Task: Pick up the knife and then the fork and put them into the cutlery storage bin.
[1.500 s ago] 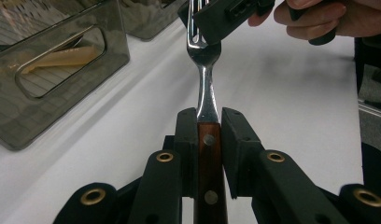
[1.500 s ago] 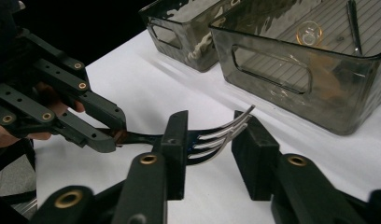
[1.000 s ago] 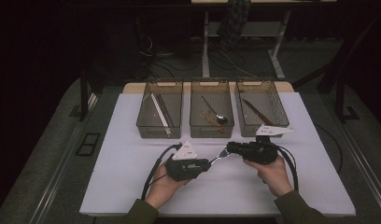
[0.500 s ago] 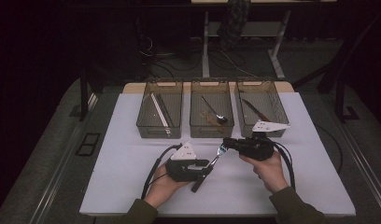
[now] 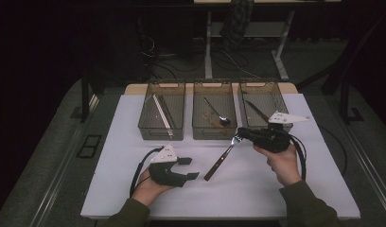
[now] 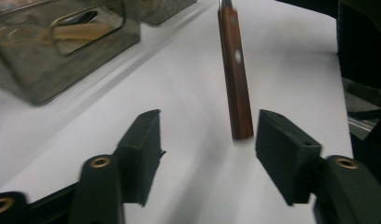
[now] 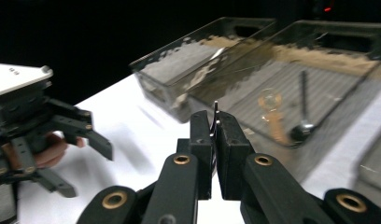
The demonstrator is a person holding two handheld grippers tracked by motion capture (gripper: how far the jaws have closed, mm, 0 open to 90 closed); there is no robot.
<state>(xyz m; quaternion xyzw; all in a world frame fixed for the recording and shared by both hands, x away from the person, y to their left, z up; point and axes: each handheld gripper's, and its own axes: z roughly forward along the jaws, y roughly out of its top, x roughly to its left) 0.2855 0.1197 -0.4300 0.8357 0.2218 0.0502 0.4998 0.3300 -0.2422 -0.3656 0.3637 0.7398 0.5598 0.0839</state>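
My right gripper [image 5: 241, 134] is pinching the fork [image 5: 224, 154] by its metal head, jaws pressed tight on it, just in front of the middle bin [image 5: 214, 131]. The wooden handle slants down from there toward my left gripper [image 5: 188, 168]. My left jaws have just been opening and stand spread, the handle's end between them but touching neither pad.

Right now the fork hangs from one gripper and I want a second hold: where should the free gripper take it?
Grip the fork by its wooden handle, from the low free end: it slants down toward the open left gripper, while the right gripper pinches the tines end.
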